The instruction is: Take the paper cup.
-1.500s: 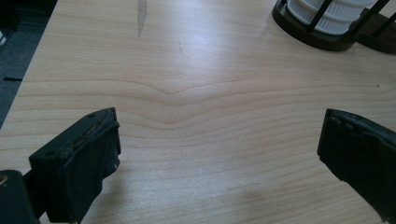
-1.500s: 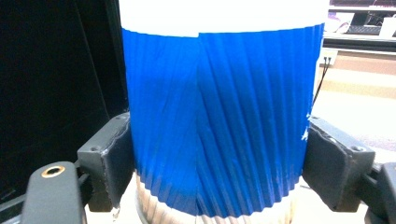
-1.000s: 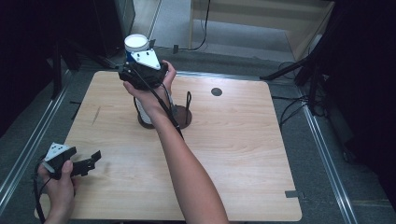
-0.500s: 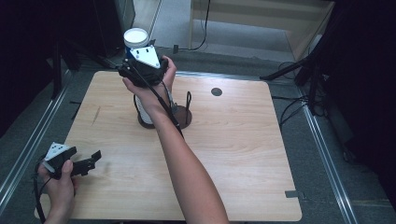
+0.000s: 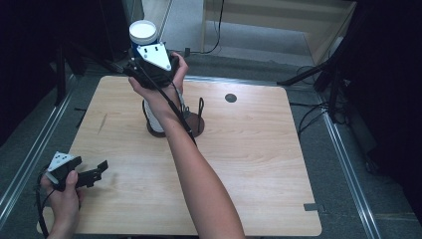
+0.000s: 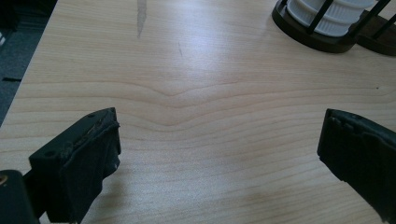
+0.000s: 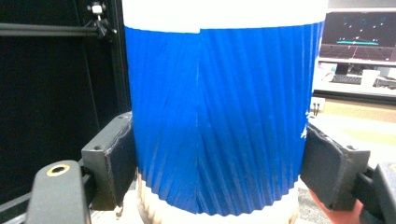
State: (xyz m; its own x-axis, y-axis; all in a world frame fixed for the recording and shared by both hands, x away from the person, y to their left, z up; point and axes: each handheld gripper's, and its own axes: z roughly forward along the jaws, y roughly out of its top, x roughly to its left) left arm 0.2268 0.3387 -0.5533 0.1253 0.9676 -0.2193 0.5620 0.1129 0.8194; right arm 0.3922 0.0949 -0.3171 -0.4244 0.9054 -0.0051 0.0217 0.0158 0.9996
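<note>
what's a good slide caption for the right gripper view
Right gripper clamps a blue ribbed paper cup between its black jaws.

Blue ribbed paper cup (image 7: 219, 116), upright, white-rimmed

No text, label, brand, number or sign can be read anywhere. The blue ribbed paper sleeve (image 7: 219, 121) on the white cup shows plain colour with no print on the side that faces the camera. Beyond that cup, the dark screen (image 7: 359, 32) carries coloured graphics too small and blurred to make out.
</note>
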